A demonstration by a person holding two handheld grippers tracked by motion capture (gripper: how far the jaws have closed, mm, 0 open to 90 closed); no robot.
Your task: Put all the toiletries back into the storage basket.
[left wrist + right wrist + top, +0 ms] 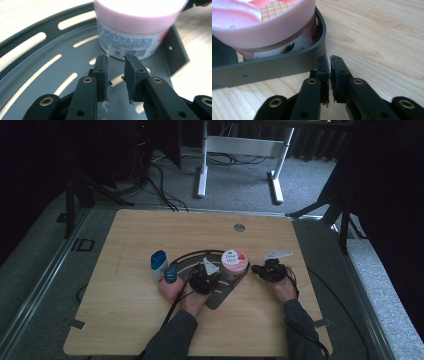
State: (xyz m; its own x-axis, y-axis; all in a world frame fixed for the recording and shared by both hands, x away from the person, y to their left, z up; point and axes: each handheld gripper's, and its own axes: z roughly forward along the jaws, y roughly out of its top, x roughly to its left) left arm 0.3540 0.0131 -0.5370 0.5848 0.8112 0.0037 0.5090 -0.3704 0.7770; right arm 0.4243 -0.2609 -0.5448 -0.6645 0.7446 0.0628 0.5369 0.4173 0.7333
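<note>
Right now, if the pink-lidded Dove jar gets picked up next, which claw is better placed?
Probably the left claw: it is slightly open, over the dark slotted tray, aimed at the Dove jar. The right claw is shut, outside the tray wall.

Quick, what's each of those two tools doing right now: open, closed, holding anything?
Left tool: open a little, holding nothing, just short of the pink-lidded jar.
Right tool: closed, holding nothing, beside the dark tray's rim.
</note>
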